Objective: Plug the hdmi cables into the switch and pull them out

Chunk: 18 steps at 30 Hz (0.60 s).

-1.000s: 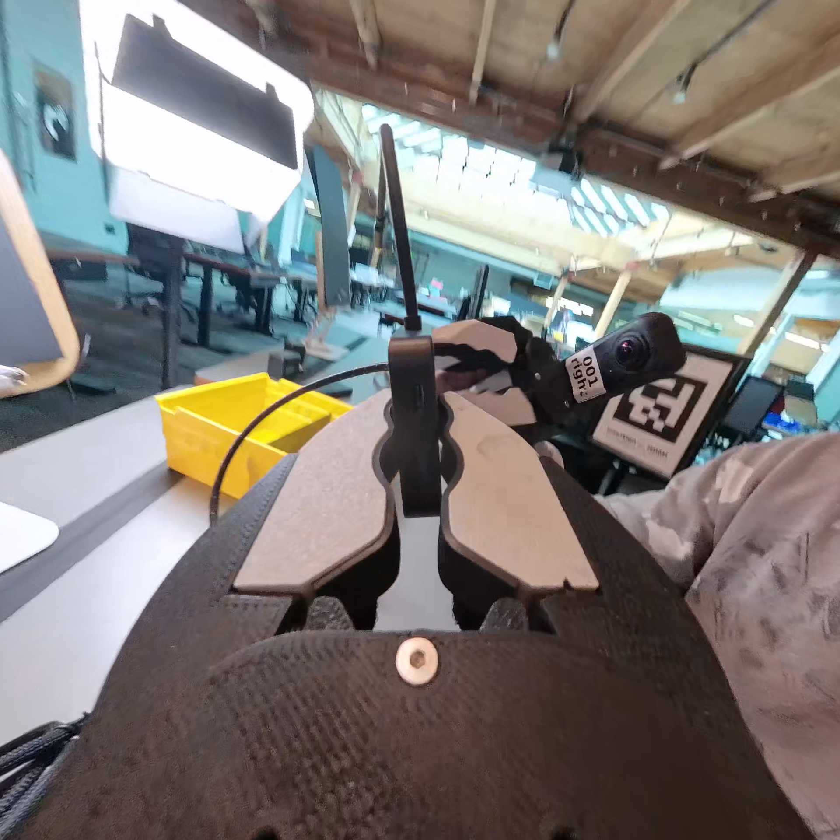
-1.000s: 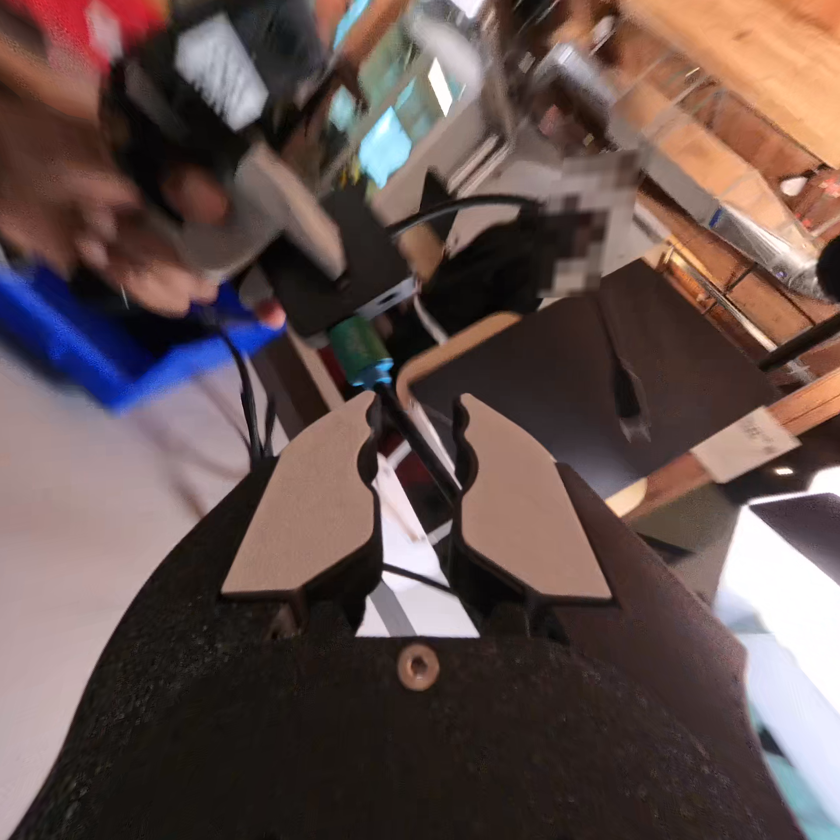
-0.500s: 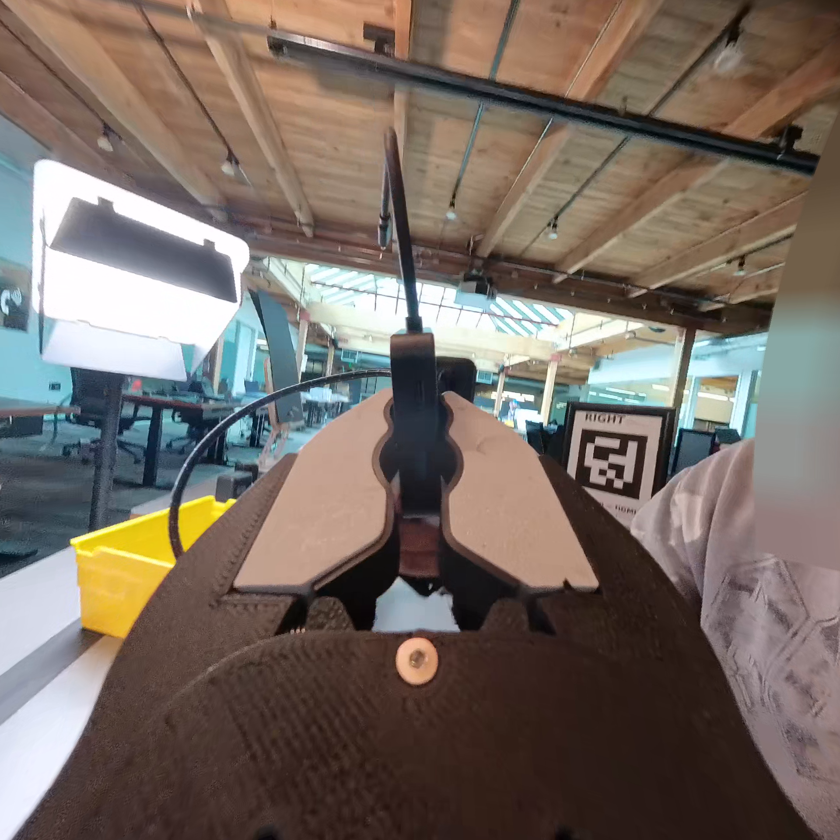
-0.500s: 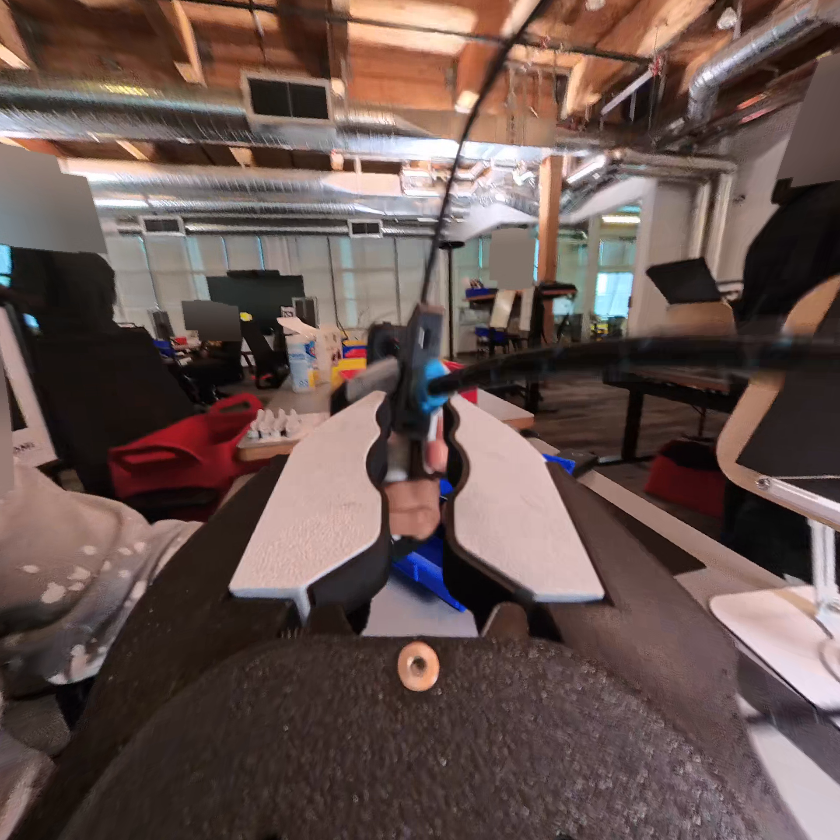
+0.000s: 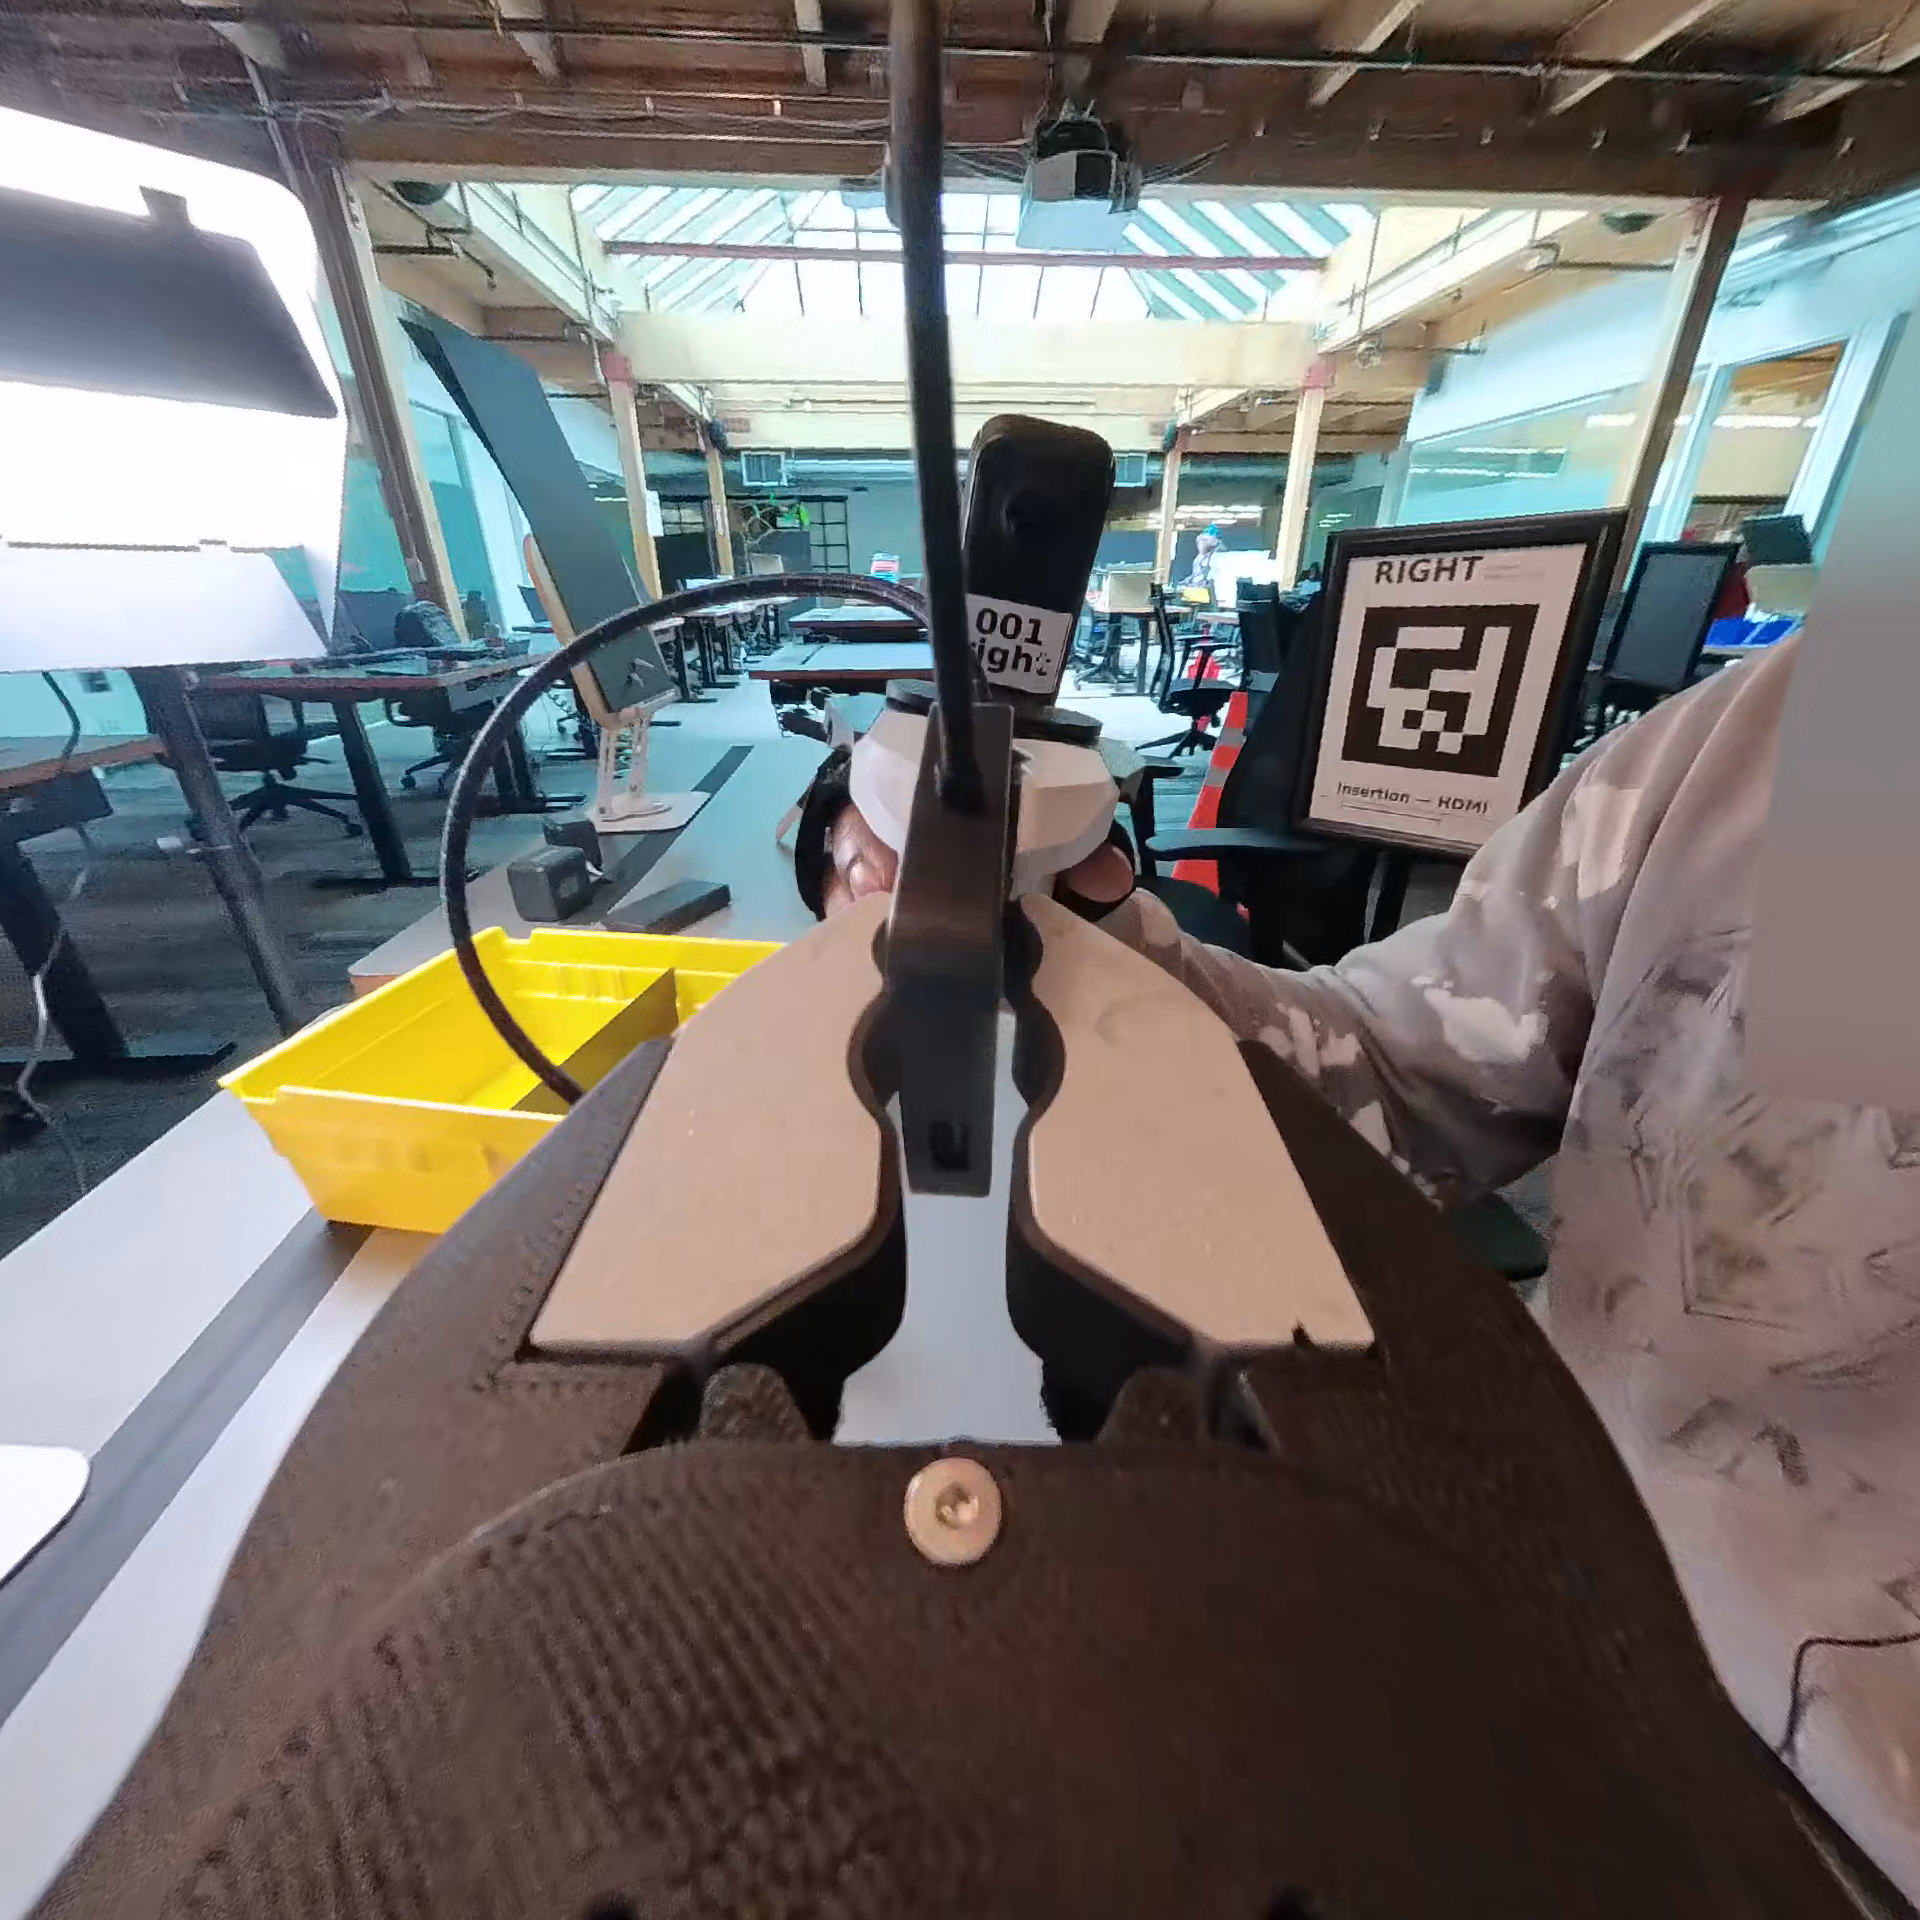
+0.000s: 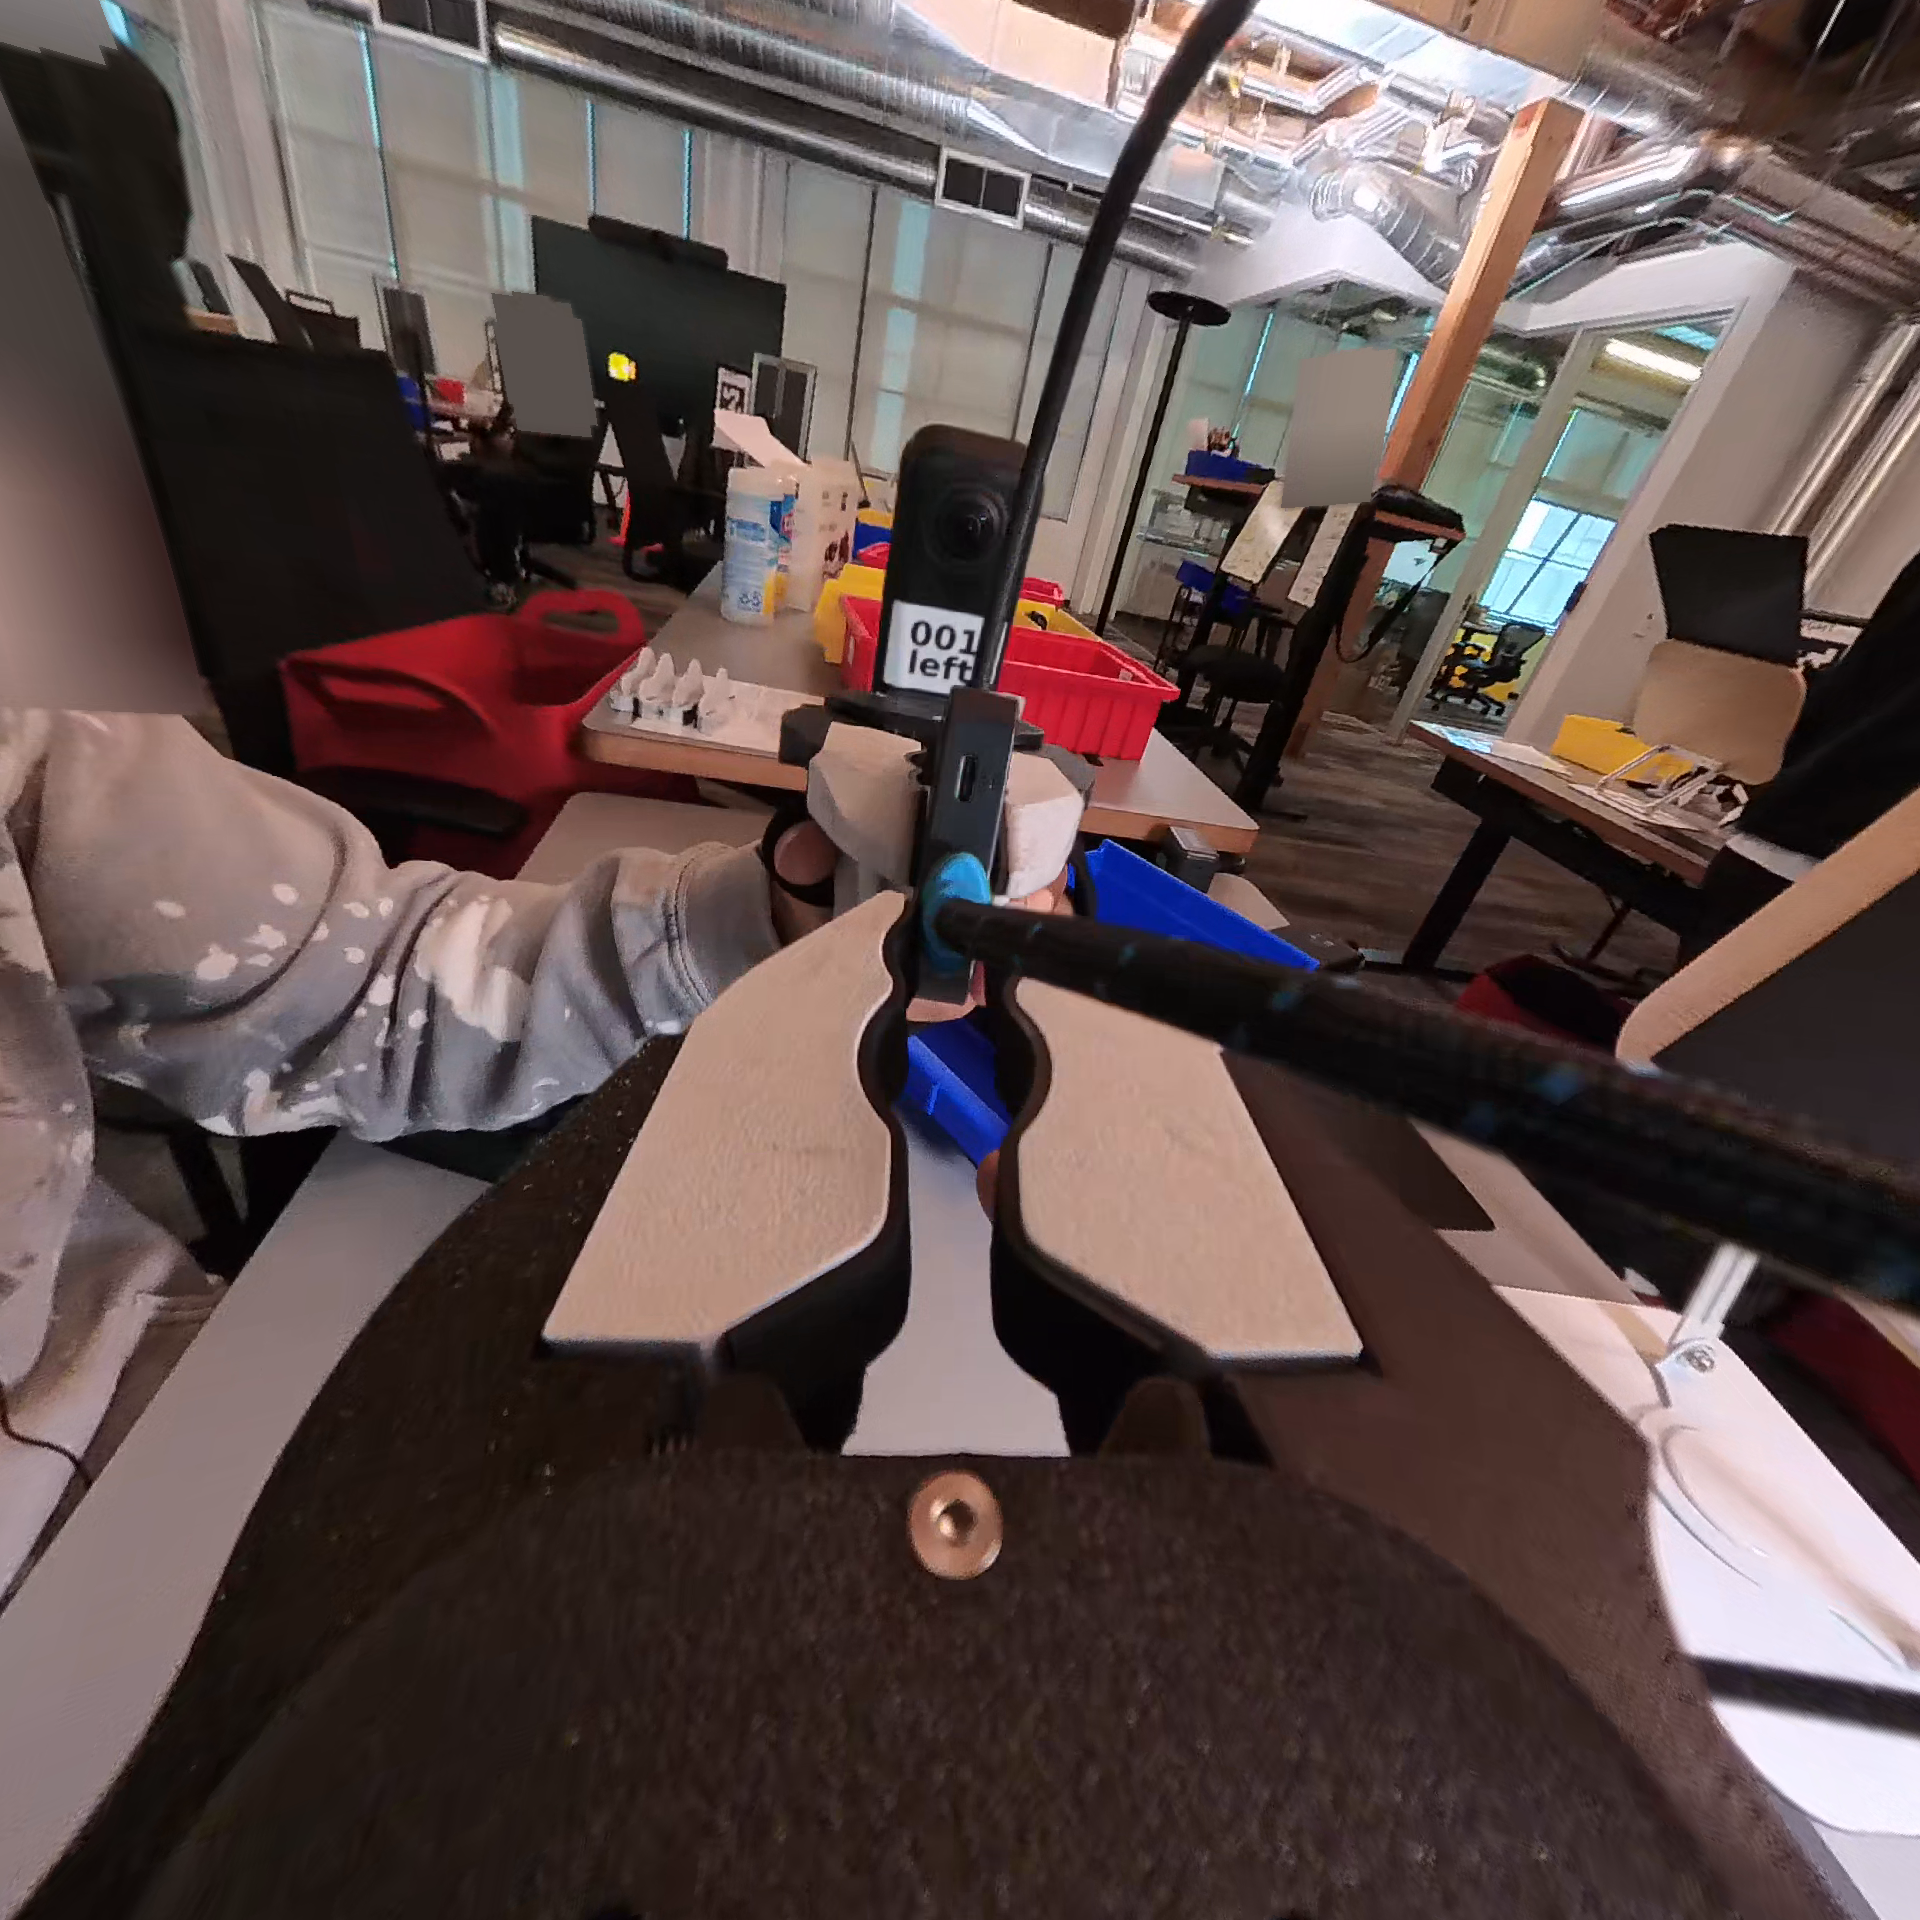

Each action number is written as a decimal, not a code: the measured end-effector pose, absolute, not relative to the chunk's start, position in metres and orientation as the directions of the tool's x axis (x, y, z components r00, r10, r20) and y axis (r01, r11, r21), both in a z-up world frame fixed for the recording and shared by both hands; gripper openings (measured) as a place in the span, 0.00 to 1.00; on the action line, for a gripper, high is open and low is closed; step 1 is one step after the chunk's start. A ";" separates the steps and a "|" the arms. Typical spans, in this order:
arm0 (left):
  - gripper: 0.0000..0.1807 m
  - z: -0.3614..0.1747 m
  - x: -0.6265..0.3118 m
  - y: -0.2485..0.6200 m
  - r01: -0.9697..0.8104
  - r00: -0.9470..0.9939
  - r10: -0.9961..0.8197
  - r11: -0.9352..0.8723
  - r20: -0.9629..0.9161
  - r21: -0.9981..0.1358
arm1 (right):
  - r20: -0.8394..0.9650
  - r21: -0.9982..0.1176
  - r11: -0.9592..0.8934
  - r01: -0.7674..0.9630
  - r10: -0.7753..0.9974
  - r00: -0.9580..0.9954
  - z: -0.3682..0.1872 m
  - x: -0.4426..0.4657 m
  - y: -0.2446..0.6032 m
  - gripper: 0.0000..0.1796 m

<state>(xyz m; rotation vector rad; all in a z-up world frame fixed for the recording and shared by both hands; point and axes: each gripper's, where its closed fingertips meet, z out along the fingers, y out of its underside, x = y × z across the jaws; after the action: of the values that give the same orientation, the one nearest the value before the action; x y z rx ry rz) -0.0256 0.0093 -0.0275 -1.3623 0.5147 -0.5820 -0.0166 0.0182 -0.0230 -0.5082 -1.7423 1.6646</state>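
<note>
Black and slim, the switch (image 5: 948, 997) stands upright, pinched between the fingertips of the left gripper (image 5: 951, 1023), a thin cable (image 5: 925, 416) rising from its top. Facing it head-on, level and just beyond, the right gripper (image 6: 948, 971) is closed on the blue-collared hdmi plug (image 6: 951, 920) at the switch's lower edge, its braided cable (image 6: 1455, 1070) trailing off rightward. A speckled grey sleeve (image 6: 364, 935) reaches in behind
</note>
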 end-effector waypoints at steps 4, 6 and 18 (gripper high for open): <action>0.08 -0.021 -0.027 0.008 0.067 0.778 -0.628 0.121 -0.024 -0.990 | 0.188 -0.980 0.088 -0.181 0.721 -0.667 -0.017 -0.020 0.022 0.08; 0.08 -0.017 -0.032 0.003 0.086 0.774 -0.633 0.123 -0.011 -0.989 | 0.154 -0.984 0.045 -0.175 0.717 -0.680 -0.015 -0.021 0.022 0.08; 0.08 -0.024 -0.040 0.013 0.142 0.781 -0.622 0.087 0.058 -0.986 | 0.026 -0.987 -0.100 -0.126 0.676 -0.736 -0.021 -0.028 0.030 0.06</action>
<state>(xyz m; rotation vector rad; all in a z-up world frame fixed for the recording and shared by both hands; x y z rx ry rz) -0.0397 0.0131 -0.0237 -1.3750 0.4285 -0.5954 -0.0277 0.0296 -0.0211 -0.6059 -1.6263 1.8895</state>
